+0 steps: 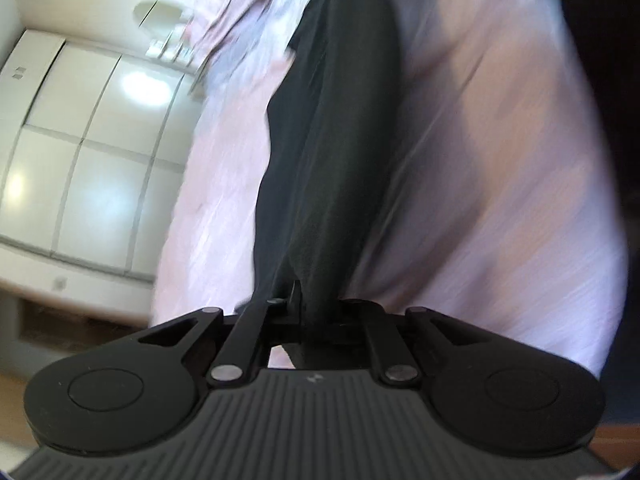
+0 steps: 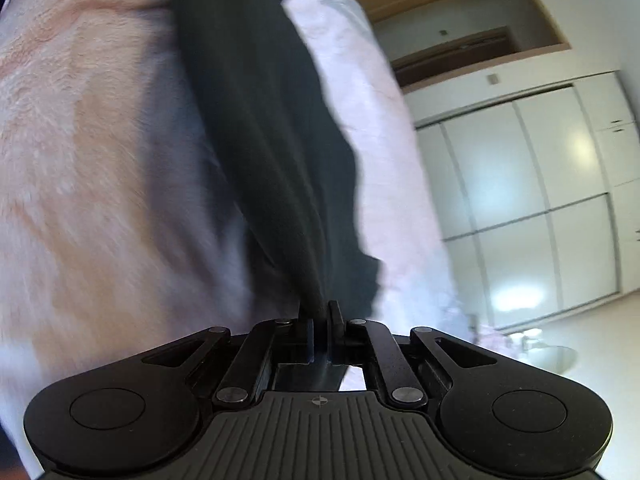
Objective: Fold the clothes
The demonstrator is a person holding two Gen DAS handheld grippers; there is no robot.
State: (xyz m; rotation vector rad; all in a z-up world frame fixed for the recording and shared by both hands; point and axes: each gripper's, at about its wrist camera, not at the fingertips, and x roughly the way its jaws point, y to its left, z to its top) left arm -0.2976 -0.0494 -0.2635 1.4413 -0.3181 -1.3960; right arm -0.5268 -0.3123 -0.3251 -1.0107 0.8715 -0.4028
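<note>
Left wrist view shows a dark garment (image 1: 332, 152) running up from the left claw (image 1: 310, 304), whose jaws are pinched together on a bunched edge of the cloth. From there the fabric stretches taut, up and away across a pale pink bedspread (image 1: 500, 160), which fills most of that view and is blurred by motion. Off to the left side stand glossy white wardrobe doors (image 1: 92, 152), with a crumpled pink piece of cloth (image 1: 236, 12) near the top, too smeared to identify with any confidence. In the right wrist view the same dark garment (image 2: 264, 128) rises from the right claw (image 2: 320, 316), its jaws likewise clamped tight on a gathered fold. The cloth hangs in long creases between the claw and the upper edge of the view, over the pink bedspread (image 2: 92, 140). To the right side stand white wardrobe doors (image 2: 532, 200), and above them is a tan-framed recess (image 2: 460, 28) holding a dark wooden door.
</note>
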